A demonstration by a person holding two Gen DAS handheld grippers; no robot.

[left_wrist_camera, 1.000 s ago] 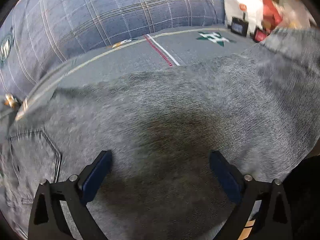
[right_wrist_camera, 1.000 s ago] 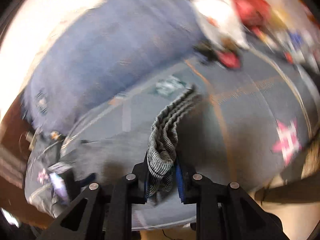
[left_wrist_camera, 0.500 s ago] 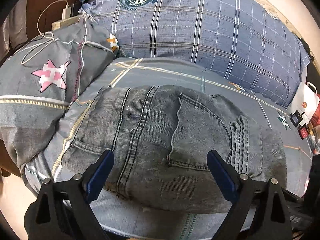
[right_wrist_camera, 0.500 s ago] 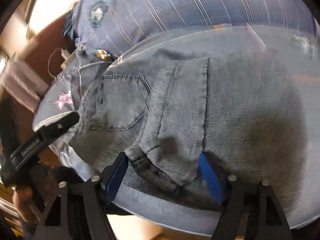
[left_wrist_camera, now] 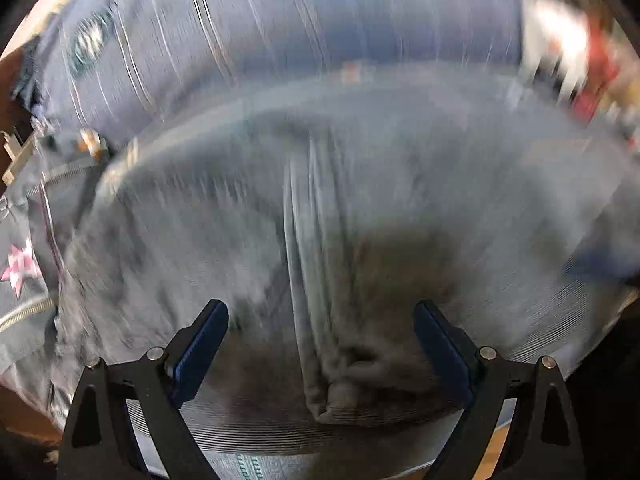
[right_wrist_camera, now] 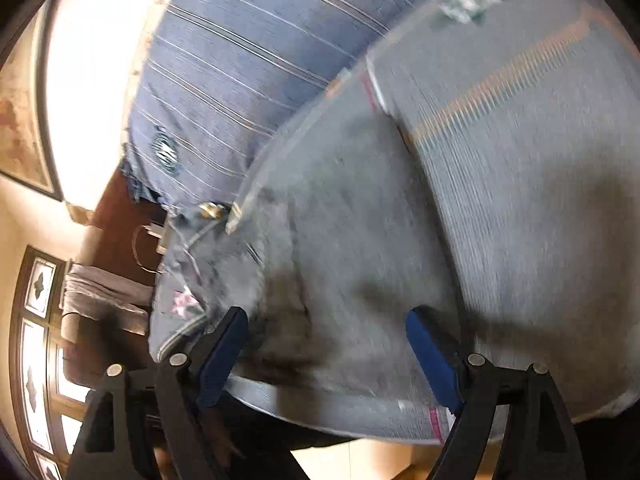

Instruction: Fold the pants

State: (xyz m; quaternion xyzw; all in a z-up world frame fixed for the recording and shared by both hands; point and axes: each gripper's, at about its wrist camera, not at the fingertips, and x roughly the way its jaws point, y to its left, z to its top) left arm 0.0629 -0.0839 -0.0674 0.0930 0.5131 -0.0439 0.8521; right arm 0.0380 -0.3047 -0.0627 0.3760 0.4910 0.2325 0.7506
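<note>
Grey denim pants (left_wrist_camera: 248, 240) lie folded on the bed, blurred by motion. A folded leg with its hem (left_wrist_camera: 340, 392) lies on top, near the bed's front edge. My left gripper (left_wrist_camera: 320, 344) is open and empty, just above that hem, its blue pads on either side. In the right wrist view the pants (right_wrist_camera: 340, 260) lie in front of my right gripper (right_wrist_camera: 326, 354), which is open and empty above their near edge.
A blue plaid pillow (left_wrist_camera: 280, 32) lies behind the pants, also in the right wrist view (right_wrist_camera: 240, 60). The grey bedsheet (right_wrist_camera: 520, 160) with star prints extends right. A white bag and red items (left_wrist_camera: 568, 52) sit at the far right. A window and wooden furniture (right_wrist_camera: 40, 320) stand left.
The right gripper let go of the pant leg it held a second ago and now stands open. Both cameras have swung; the left gripper now hovers over the folded hem.
</note>
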